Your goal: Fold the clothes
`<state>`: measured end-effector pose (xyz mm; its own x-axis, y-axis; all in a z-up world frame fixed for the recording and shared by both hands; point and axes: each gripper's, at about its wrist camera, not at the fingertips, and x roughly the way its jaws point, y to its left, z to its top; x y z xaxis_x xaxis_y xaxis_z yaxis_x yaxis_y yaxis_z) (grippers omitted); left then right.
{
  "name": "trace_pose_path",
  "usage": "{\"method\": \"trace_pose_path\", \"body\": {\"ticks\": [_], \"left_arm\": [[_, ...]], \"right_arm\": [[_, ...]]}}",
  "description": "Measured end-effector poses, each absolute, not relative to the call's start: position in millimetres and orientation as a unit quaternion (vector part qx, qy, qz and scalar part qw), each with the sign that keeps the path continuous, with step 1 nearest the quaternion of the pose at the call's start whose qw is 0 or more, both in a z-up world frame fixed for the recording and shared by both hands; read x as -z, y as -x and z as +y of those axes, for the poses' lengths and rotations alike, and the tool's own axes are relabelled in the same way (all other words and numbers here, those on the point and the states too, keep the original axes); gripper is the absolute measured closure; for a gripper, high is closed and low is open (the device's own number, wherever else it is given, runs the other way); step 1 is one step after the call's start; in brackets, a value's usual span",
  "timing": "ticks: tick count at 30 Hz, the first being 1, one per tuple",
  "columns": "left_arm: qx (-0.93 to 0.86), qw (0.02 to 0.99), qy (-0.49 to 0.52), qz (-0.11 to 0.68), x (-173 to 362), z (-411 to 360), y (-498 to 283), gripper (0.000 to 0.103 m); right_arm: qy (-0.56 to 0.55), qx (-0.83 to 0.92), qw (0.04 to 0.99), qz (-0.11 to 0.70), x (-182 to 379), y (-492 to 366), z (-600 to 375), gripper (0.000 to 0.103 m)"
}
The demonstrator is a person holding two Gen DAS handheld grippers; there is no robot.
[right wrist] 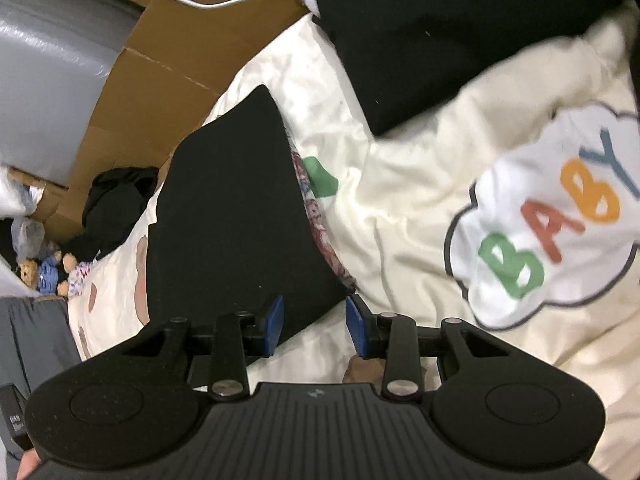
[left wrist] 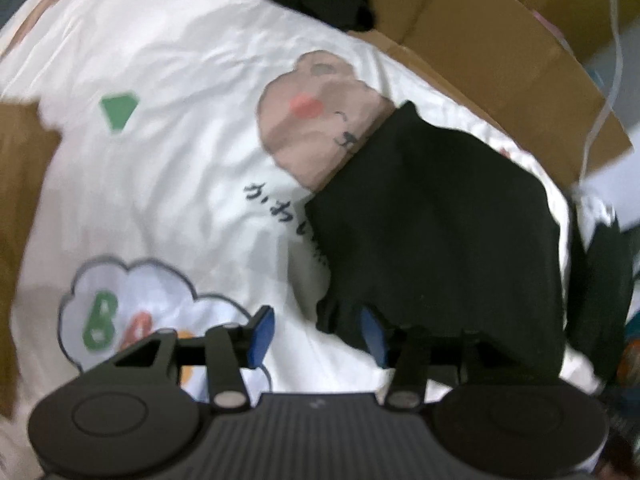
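Left tongs (left wrist: 316, 336): spread wide, nothing between the blue pads. One pad sits over the printed sheet; the other is at the near hem of the black garment (left wrist: 436, 232), partly hidden by its edge. Whether it touches the cloth cannot be told; the view is blurred.

Right tongs (right wrist: 314, 326): also spread and empty, the pads straddling the pointed near corner of the black garment (right wrist: 232, 208). In my judgement this placement prepares a pinch on that corner.

Task item: the black garment lies flat on a cream printed sheet (left wrist: 168, 152), already reduced to a compact, straight-edged shape in both views, so at least one fold appears made. It covers part of a brown cartoon bear print (left wrist: 320, 116). The "BABY" cloud print (right wrist: 548, 220) lies to one side, uncovered.

Second black piece (right wrist: 420, 40): lies farther off on the same sheet; its type cannot be determined.

Surroundings: flattened cardboard (right wrist: 168, 80) borders the sheet, a white cable (right wrist: 208, 2) runs across it, a crumpled dark cloth (right wrist: 116, 200) rests at the edge, and small teddy bears (right wrist: 48, 270) lie beyond.

Assessment: both tongs address one edge, consistent with lifting it for a further fold. Risk: thin layered cloth, so a pinch may catch only the top layer or the sheet.
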<state>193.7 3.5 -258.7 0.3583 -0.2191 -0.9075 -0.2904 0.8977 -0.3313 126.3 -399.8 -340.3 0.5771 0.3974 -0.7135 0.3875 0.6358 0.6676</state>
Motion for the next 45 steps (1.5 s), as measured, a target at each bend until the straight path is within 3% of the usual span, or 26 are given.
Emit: {"method": "trace_pose_path", "body": {"ticks": [11,16,29,37,40,42,45], "left_arm": [[-0.059,0.764,0.321,0.556,284,2,-188,0.060],[-0.079,0.744,0.359,0.557,300,1,-188,0.060],[-0.086,0.744,0.367,0.552,330,-8,-197,0.048],[-0.086,0.759,0.368,0.531,331,-6,-203,0.052],[-0.069,0.764,0.362,0.530,329,-6,-205,0.087],[-0.067,0.765,0.359,0.531,328,-6,-205,0.088],[-0.073,0.763,0.355,0.536,324,-8,-204,0.089]], "right_arm": [[-0.480,0.007,0.764,0.431,362,-124,-382,0.056],[-0.503,0.013,0.754,0.422,369,-126,-373,0.042],[-0.569,0.038,0.729,0.379,401,-128,-371,0.042],[-0.591,0.042,0.720,0.361,408,-142,-373,0.042],[-0.589,0.050,0.716,0.371,410,-143,-375,0.066],[-0.586,0.045,0.716,0.377,410,-144,-379,0.079],[-0.573,0.036,0.724,0.381,406,-144,-380,0.086]]}}
